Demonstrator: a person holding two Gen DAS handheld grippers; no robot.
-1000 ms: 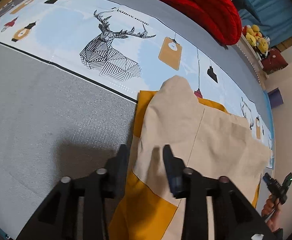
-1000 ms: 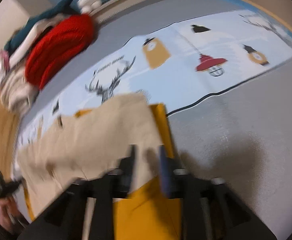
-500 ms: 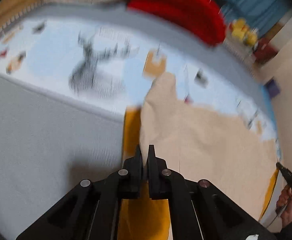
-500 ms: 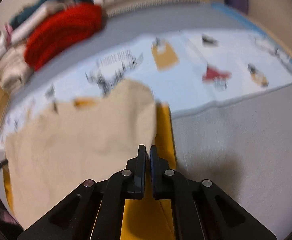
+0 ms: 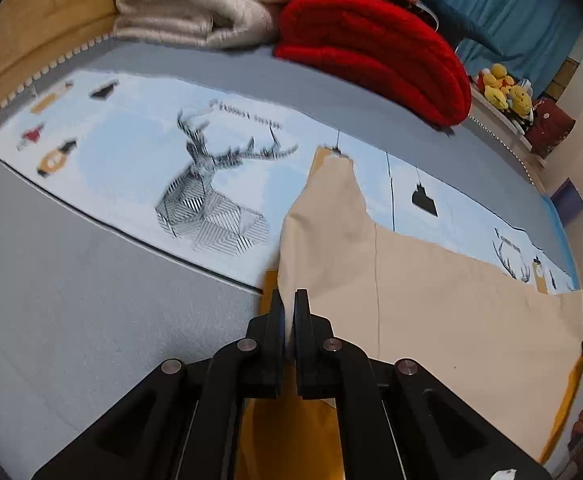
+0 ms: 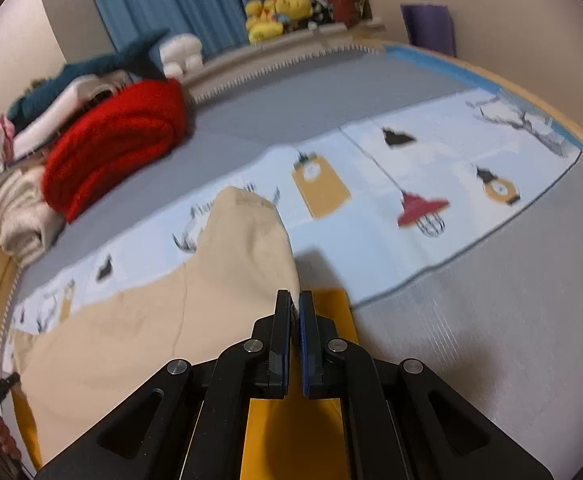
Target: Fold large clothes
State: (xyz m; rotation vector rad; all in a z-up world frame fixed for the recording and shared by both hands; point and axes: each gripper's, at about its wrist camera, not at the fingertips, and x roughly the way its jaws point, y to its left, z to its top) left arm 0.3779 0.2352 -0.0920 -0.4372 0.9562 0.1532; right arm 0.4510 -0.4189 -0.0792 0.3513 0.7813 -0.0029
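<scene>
A large beige and mustard-yellow garment (image 5: 431,304) lies spread on the bed; it also shows in the right wrist view (image 6: 131,328). My left gripper (image 5: 290,300) is shut on the garment's beige edge at its left side and holds it raised. My right gripper (image 6: 295,302) is shut on the beige edge at the opposite side, above the yellow part (image 6: 331,308). A beige sleeve (image 5: 327,200) stretches away from the left gripper; the sleeve at the other side (image 6: 247,232) stretches away from the right gripper.
The bed has a grey cover (image 5: 71,300) and a light-blue printed strip with a deer (image 5: 207,196). A red blanket (image 5: 371,52) and cream folded cloth (image 5: 195,4) are stacked at the headboard. Plush toys (image 6: 275,16) sit on a ledge.
Both grippers went from open to shut on the garment's edges. They have lifted the beige layer, and both views now look more across the bed.
</scene>
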